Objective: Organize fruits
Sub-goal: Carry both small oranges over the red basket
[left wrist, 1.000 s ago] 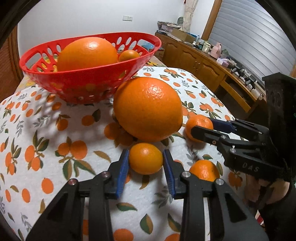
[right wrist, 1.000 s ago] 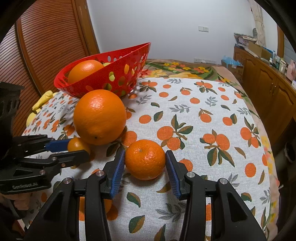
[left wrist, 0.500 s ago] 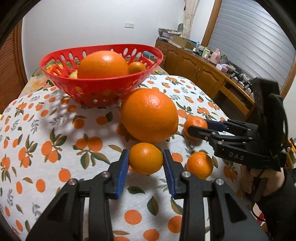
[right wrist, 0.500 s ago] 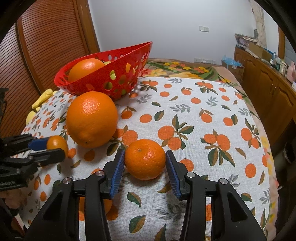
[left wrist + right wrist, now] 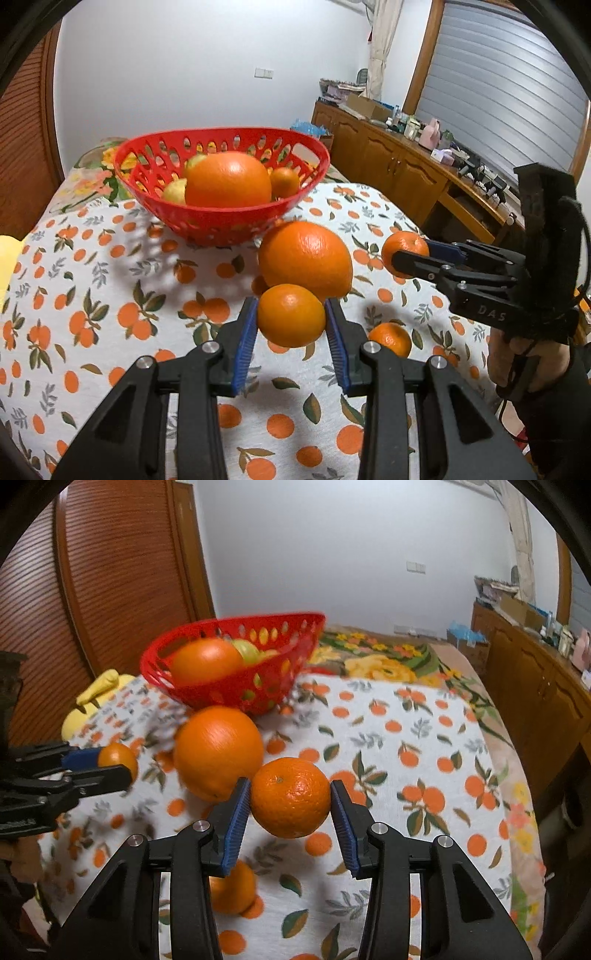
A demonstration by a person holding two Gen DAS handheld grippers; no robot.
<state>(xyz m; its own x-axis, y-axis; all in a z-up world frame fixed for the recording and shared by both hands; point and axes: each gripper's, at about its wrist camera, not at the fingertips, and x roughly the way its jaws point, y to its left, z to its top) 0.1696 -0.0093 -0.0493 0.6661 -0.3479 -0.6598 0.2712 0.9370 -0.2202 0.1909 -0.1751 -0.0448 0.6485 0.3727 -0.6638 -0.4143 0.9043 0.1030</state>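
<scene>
My left gripper [image 5: 290,304] is shut on a small orange [image 5: 291,321], held clear above the orange-print tablecloth [image 5: 110,295]. My right gripper [image 5: 289,786] is shut on a mandarin [image 5: 290,801], also off the cloth. Each gripper shows at the side of the other's view, fruit in its jaws. A large orange [image 5: 304,258] lies on the cloth just behind both. Beyond it stands a red perforated basket [image 5: 221,221] with a big orange [image 5: 227,179], a small orange and yellowish fruit inside. One more mandarin [image 5: 390,338] rests on the cloth between the grippers.
A wooden sideboard [image 5: 406,166] cluttered with small items runs along the right. A yellow object [image 5: 92,698] lies at the table's far left by a slatted wooden door [image 5: 92,590]. A floral cloth [image 5: 388,661] shows behind the basket. A hand [image 5: 517,362] grips the right tool.
Both grippers have risen with their fruit, lifting the small orange and the mandarin off the cloth. The basket's inside now shows from higher up.
</scene>
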